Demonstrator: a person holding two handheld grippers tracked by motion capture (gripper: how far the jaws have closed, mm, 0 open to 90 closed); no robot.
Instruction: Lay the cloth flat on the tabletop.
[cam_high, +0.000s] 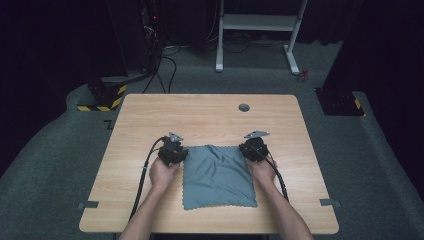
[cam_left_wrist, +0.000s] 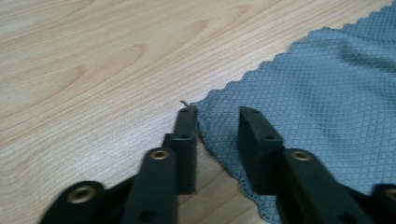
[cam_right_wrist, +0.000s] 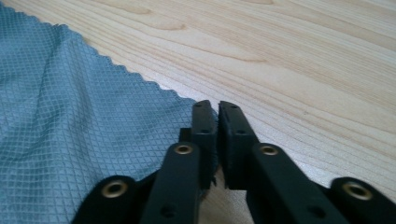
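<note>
High view: a grey cloth (cam_high: 218, 176) lies flat at the table's (cam_high: 210, 112) near centre, with the left gripper (cam_high: 176, 148) and right gripper (cam_high: 252, 147) at its far corners. Left gripper view: the jaws stand apart, straddling the corner (cam_left_wrist: 205, 116), not yet pinching. Right gripper view: the jaws are clamped on the cloth's scalloped corner (cam_right_wrist: 198, 105). Judged progress: one corner secured; lifting or folding remains.
</note>
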